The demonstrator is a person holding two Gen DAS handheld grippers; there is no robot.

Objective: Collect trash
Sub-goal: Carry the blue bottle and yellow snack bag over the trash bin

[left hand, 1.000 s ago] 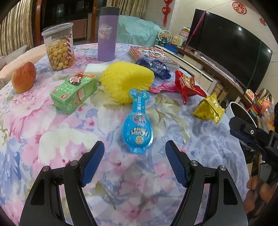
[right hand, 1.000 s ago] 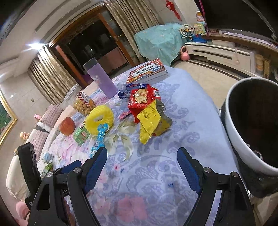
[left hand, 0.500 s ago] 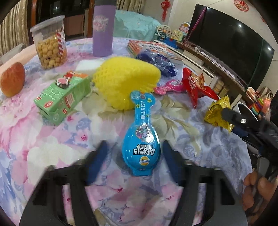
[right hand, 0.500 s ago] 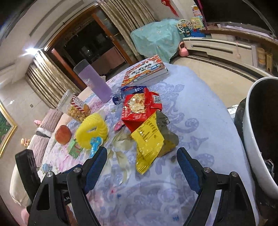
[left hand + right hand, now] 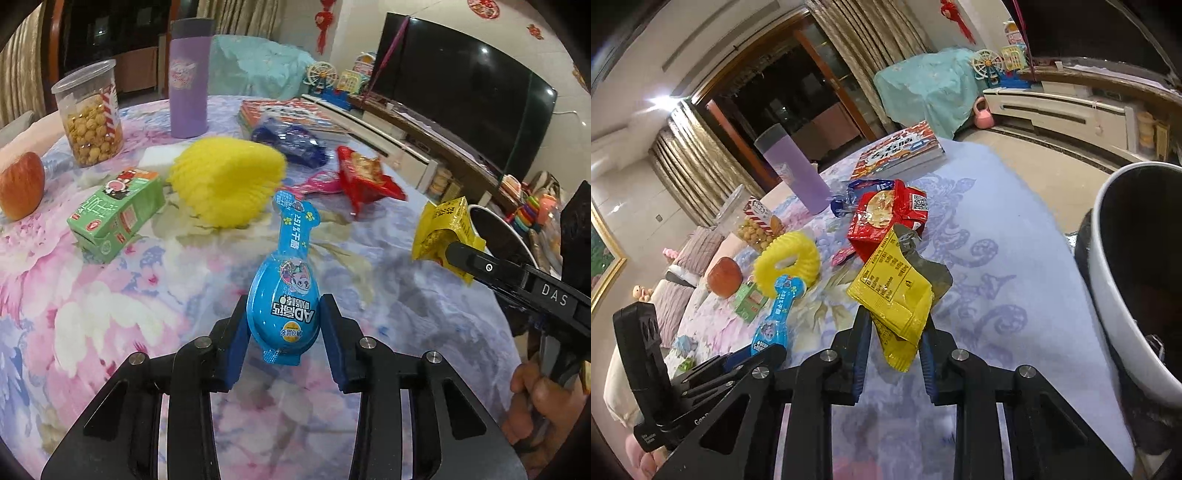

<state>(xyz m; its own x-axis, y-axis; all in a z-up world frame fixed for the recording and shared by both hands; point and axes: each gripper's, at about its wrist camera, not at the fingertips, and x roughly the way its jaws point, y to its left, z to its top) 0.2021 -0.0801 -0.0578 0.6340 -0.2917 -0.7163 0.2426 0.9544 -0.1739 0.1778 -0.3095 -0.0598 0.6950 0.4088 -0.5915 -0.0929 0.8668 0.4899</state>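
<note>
A clear tub (image 5: 90,118) at the far left of the table (image 5: 110,295) is about two-thirds full of round yellow snacks, its lid on. Beside it stands a closed purple flask (image 5: 189,79); what it holds cannot be told. Off the table's right edge sits a white bin (image 5: 1137,280) with a dark inside, and only the right wrist view looks into it, where little can be made out.

The left gripper (image 5: 282,332) is closing its jaws on the round end of a blue wrapper (image 5: 286,288), the pads at both its sides, the thin neck pointing away toward a yellow foam net (image 5: 225,181). The right gripper (image 5: 895,343) is closing on a yellow packet (image 5: 894,291) just near of a red packet (image 5: 886,218), its pads pressing the crumpled foil.

Only the left view shows the television (image 5: 465,92); only the right shows the net as an open ring, and the book (image 5: 901,151) cover whole. An apple (image 5: 20,184) and green carton (image 5: 114,214) lie at the left
</note>
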